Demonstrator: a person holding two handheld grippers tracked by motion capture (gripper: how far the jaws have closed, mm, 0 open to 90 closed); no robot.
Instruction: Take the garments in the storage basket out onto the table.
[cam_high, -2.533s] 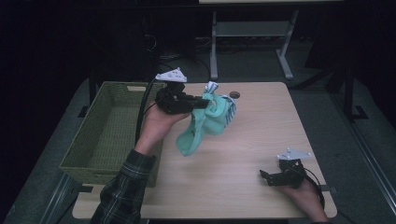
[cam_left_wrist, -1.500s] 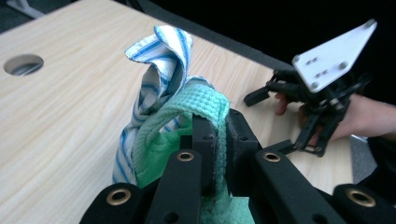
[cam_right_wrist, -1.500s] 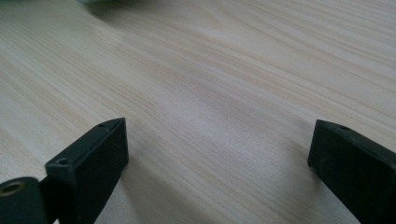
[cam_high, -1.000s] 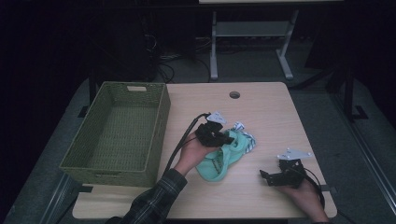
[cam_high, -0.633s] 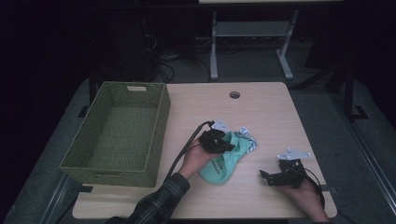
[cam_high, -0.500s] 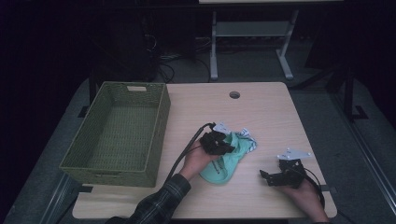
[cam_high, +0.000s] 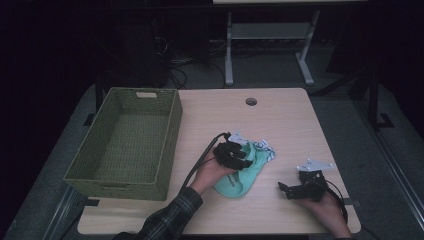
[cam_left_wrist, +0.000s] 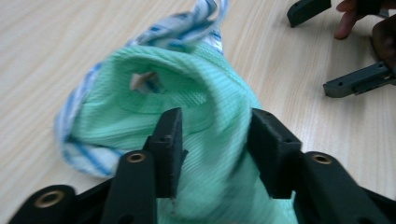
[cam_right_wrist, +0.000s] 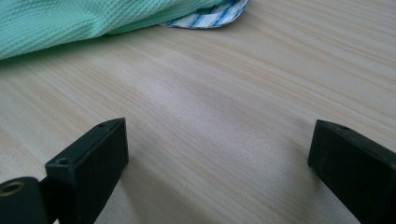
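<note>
On the bench, largest to smallest:

Bench: pale wood-grain rectangular bench top (cam_high: 280, 115), with a small round hole (cam_high: 251, 101) near its far edge.

Basket: olive-green woven rectangular basket (cam_high: 165, 145) on the left part of the bench, its long side running near to far, with nothing inside that can be made out.

Cloth: mint-green knitted cloth with a blue-and-white striped edge (cam_high: 245, 172), lying bunched on the bench right of the basket and near the middle, well apart from the basket wall. In the left tool view the cloth (cam_left_wrist: 196, 93) rises in a soft fold with a small white tag near its top. In the right tool view the cloth (cam_right_wrist: 84, 18) lies at the far left, flat on the wood.

Left tool: black two-jaw left tool (cam_high: 239, 156) over the cloth, held in the person's left hand (cam_high: 210, 172) with a plaid sleeve behind it. Its jaws have just been opening. In the left tool view (cam_left_wrist: 212, 140) a fold of the green cloth lies between them, and they stand parted and slack around it rather than pinching it.

Right tool: black two-jaw right tool (cam_high: 290, 189) low over the near right part of the bench, held in the right hand (cam_high: 327, 210), apart from the cloth. In the right tool view (cam_right_wrist: 219, 158) its jaws stand wide apart with bare wood between them.
</note>
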